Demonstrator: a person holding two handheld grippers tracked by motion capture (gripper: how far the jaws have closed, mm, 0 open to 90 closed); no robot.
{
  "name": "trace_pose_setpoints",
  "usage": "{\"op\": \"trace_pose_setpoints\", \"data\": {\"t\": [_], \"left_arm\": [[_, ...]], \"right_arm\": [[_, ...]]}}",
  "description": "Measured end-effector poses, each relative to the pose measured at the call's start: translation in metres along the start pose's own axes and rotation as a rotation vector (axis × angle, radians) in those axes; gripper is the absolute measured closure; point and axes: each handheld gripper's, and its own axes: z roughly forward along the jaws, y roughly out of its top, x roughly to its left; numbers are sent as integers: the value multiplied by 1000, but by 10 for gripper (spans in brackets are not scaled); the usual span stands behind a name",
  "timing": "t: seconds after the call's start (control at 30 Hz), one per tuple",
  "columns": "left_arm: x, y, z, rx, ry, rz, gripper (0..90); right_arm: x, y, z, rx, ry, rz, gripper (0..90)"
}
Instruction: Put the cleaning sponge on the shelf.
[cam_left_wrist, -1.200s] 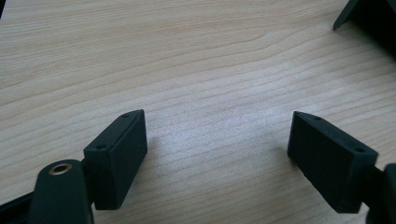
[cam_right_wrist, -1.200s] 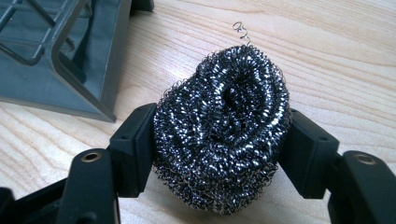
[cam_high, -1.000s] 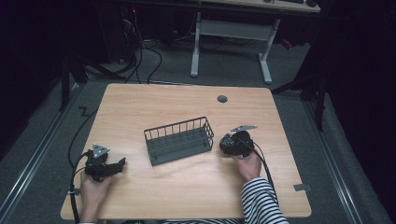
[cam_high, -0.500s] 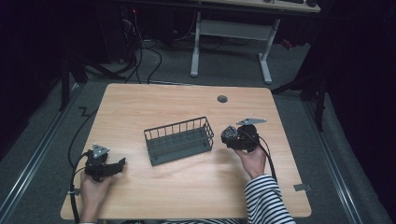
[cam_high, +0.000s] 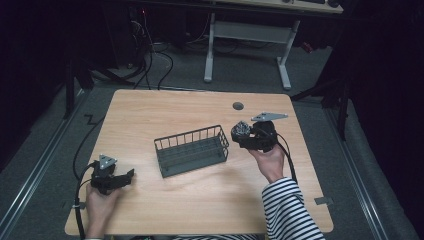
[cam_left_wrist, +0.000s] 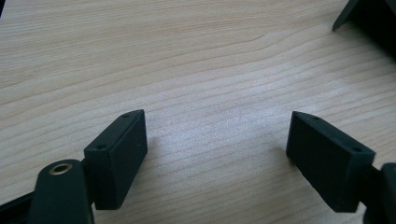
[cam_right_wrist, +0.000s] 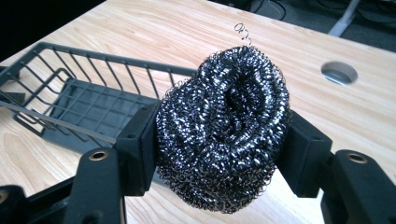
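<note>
A steel wool scouring pad (cam_right_wrist: 223, 126) is squeezed between the jaws of my right gripper (cam_right_wrist: 219, 144), which is shut on it. In the high view that right gripper (cam_high: 241, 134) hangs in the air just right of the dark wire basket (cam_high: 192, 150), with the scouring pad (cam_high: 242, 129) at its tip. The basket (cam_right_wrist: 70, 100) stands empty on the wooden table (cam_high: 150, 115). My left gripper (cam_high: 129, 175) rests low at the table's front left, its jaws wide open. Bare wood lies between them in the left gripper view (cam_left_wrist: 217, 140).
A round cable hole (cam_high: 238, 106) sits near the table's far edge, also seen as a hole (cam_right_wrist: 339, 72) beyond the pad. A white desk frame (cam_high: 245, 35) stands on the floor behind the table. Cables trail off the table's left side.
My right gripper has risen off the table with the scouring pad and shifted slightly away from the person. The left gripper has stayed put.
</note>
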Motion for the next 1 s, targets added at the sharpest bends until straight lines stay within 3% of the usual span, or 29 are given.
{"op": "trace_pose_setpoints", "data": {"t": [0.33,0.6,0.77,1.0], "left_arm": [[0,0,0,1,-1,1,210],[0,0,0,1,-2,1,212],[0,0,0,0,-2,1,212],[0,0,0,0,-2,1,213]], "right_arm": [[25,18,25,45,71,-53,383],[51,30,64,111,124,-94,379],[56,28,83,160,137,-105,375],[57,24,102,235,134,-80,367]]}}
